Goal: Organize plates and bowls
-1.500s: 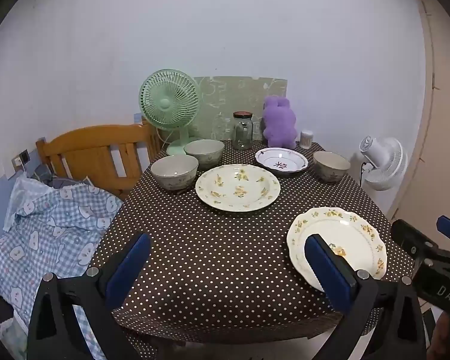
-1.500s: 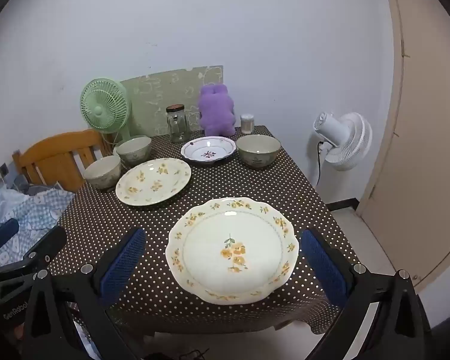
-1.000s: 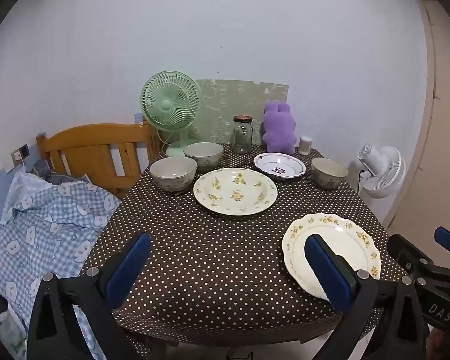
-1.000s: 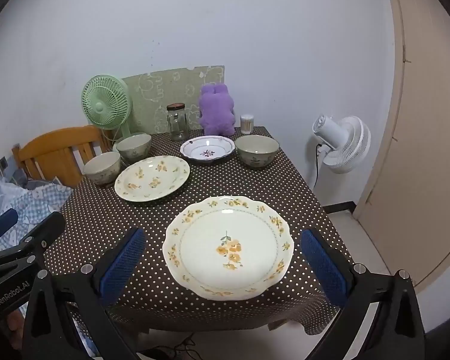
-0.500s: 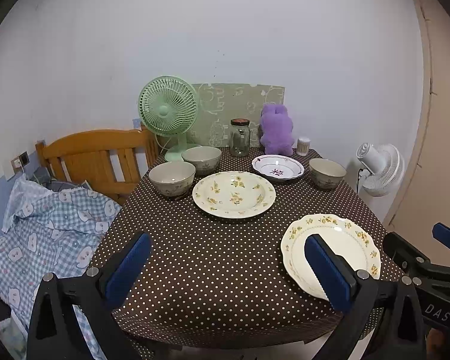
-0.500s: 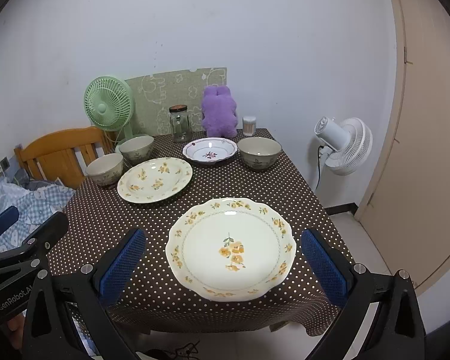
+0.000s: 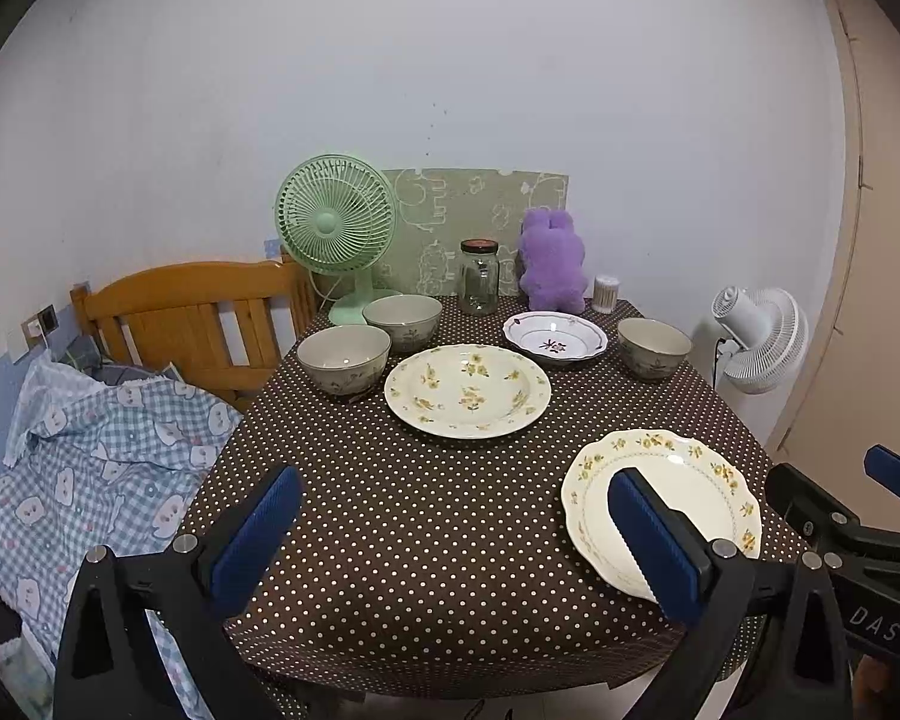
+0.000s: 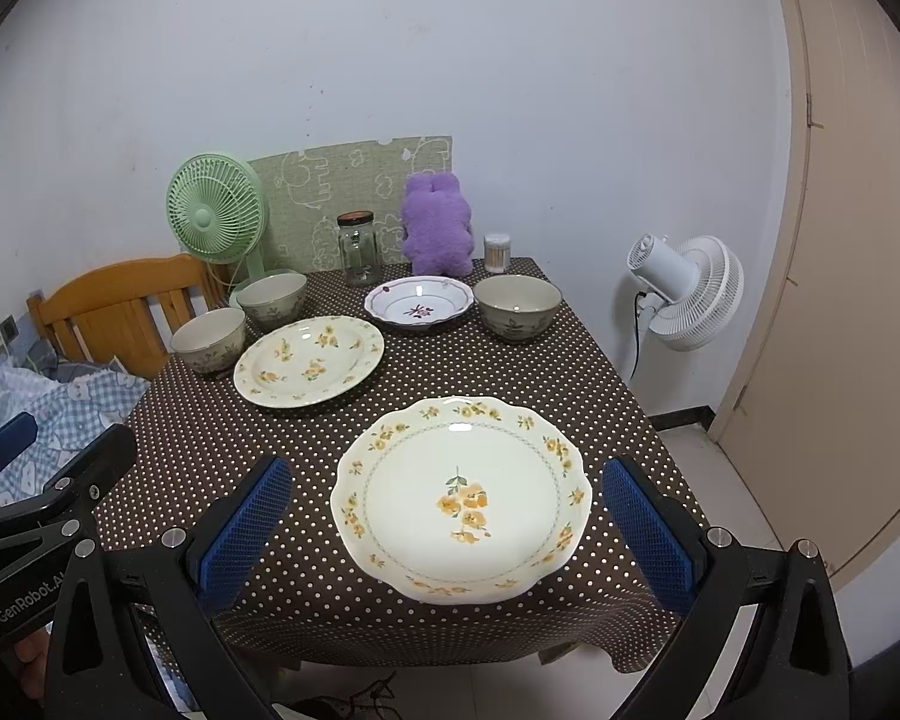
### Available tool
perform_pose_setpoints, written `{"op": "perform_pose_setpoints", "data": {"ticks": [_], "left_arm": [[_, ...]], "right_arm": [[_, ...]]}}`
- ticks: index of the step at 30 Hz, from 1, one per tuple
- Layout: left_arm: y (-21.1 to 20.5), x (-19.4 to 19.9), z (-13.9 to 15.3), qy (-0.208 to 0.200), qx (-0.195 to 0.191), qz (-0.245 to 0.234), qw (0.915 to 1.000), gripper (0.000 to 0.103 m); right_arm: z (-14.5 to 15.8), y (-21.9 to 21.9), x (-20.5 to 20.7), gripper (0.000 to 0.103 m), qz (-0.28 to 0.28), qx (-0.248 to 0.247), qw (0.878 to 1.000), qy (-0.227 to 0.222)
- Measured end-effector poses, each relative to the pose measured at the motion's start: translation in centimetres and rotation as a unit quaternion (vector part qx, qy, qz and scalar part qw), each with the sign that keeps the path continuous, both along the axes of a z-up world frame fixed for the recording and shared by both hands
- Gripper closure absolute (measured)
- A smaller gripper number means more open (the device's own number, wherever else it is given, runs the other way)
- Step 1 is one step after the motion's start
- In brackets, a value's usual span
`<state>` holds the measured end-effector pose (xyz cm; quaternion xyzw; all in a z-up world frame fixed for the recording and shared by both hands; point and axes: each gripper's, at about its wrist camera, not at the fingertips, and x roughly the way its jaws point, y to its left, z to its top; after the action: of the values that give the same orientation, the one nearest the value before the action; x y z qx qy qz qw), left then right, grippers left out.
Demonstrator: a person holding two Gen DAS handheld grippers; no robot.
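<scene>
One plate (image 8: 459, 498) between right gripper (image 8: 450, 525) fingers

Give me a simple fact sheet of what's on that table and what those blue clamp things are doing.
surface: table with dotted brown cloth
plates: scalloped yellow-flower plate nearest; round yellow-flower plate mid-table; small purple-flower dish farther back
bowls: three; two on the left, one on the right
stacking: none yet, every piece sits apart
back row: green fan, glass jar, purple plush
left gripper: open, holding nothing
right gripper: open, holding nothing, the scalloped plate showing between its fingers
</scene>
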<state>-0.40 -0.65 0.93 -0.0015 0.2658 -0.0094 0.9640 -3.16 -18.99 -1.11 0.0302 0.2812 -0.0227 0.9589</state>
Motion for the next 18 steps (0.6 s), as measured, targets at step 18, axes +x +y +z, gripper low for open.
{"op": "perform_pose_setpoints", "data": {"ticks": [18], "left_arm": [[0.01,-0.05,-0.04,-0.001,0.001,0.000,1.0000,0.002]], "right_arm": [[-0.12,-0.03,0.00,0.000,-0.001,0.001,1.000,0.000]]}}
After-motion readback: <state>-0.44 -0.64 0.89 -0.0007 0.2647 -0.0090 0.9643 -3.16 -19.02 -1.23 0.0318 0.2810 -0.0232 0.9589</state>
